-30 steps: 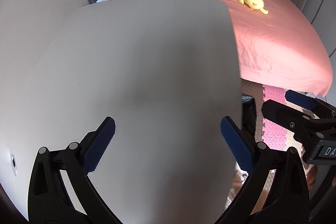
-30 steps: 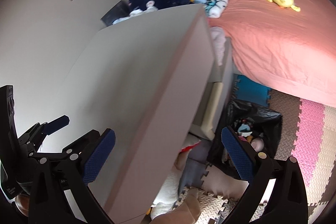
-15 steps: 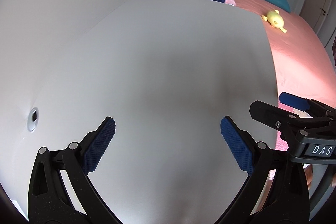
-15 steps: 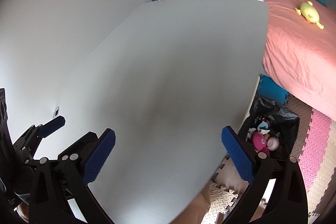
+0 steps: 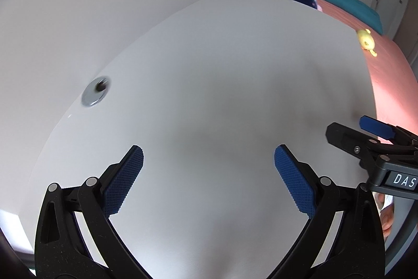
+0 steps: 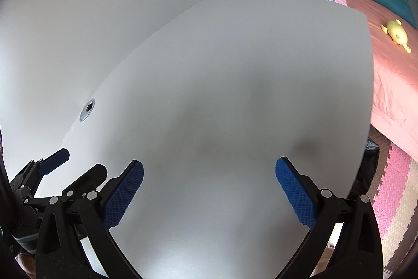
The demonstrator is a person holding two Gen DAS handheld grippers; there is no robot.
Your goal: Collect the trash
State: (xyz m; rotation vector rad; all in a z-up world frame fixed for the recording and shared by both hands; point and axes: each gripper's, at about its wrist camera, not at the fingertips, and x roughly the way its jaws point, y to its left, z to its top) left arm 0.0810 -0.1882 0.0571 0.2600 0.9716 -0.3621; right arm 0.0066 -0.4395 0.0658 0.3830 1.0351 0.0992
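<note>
Over the surface: both grippers hover above the bare grey surface (image 5: 209, 96).
Left gripper (image 5: 209, 174): fingers spread, empty.
Right gripper (image 6: 209, 177): fingers spread, empty.
Trash: none visible on top; cannot tell where it lies.
Bin bag (image 6: 371, 151): dark edge on floor, right of surface, nearer right gripper.
Bed (image 6: 392, 69): beyond, with yellow toy (image 6: 397, 34).

Right gripper (image 6: 209, 182) wide open, nothing between its blue pads (image 6: 124, 194), over a white desk (image 6: 235, 96). Metal grommet (image 6: 87, 110) far left. Left gripper (image 6: 56, 169) near left. Pink bed (image 6: 392, 69) with yellow plush (image 6: 397, 34) far right; foam mats (image 6: 392, 200) near right.
</note>
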